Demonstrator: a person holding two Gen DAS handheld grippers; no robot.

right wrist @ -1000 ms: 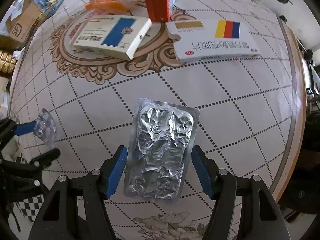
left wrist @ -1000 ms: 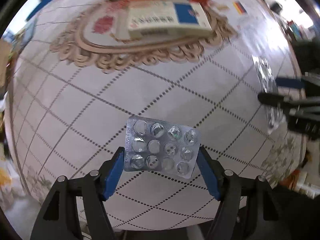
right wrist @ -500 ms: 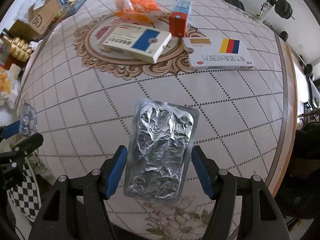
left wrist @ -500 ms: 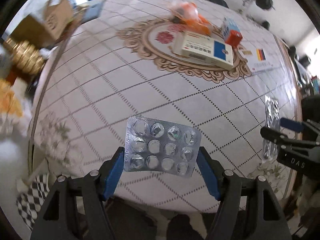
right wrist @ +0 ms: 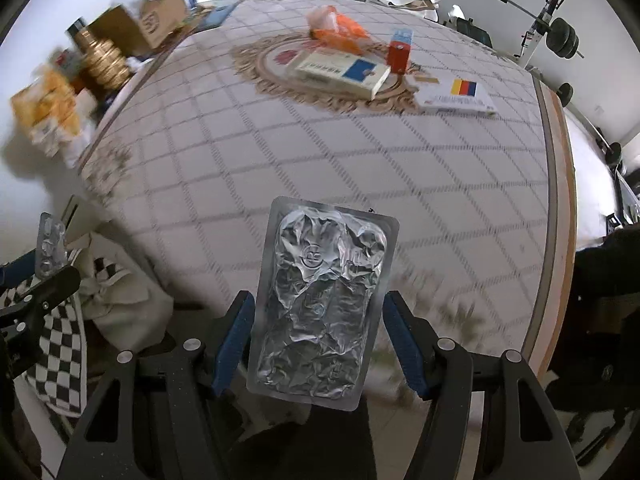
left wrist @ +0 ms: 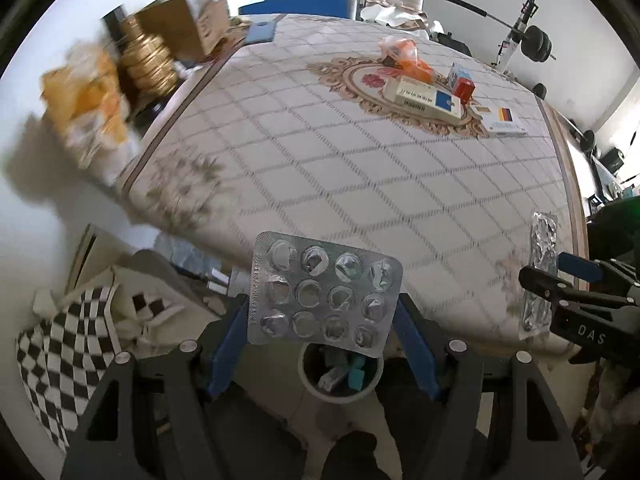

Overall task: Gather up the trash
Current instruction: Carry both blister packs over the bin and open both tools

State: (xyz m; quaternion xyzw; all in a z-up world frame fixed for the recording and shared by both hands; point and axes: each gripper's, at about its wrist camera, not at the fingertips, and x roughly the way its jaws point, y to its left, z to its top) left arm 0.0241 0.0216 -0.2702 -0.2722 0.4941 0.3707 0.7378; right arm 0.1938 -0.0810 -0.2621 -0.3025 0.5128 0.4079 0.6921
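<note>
My left gripper (left wrist: 322, 330) is shut on an empty pill blister pack (left wrist: 322, 290), bubbles facing the camera, held past the table's near edge. Right below it on the floor stands a round white bin (left wrist: 340, 374) with bits of trash inside. My right gripper (right wrist: 318, 332) is shut on a second blister pack (right wrist: 322, 300), its crumpled foil side showing, also out over the table's near edge. In the left wrist view the right gripper (left wrist: 560, 276) and its foil pack (left wrist: 540, 276) appear edge-on at the right. The left gripper (right wrist: 40, 264) shows at the far left of the right wrist view.
On the patterned table (left wrist: 360, 168) lie a white and blue medicine box (left wrist: 426, 98), a small red and blue carton (left wrist: 462, 80), an orange wrapper (left wrist: 404, 54) and a flat striped box (left wrist: 502, 120). A checkered cloth (left wrist: 60, 356) and cardboard boxes (left wrist: 188, 28) stand at the left.
Both grippers have pulled back and up from over the table to beyond its near edge, each keeping its blister pack. The floor bin has come into the left wrist view.
</note>
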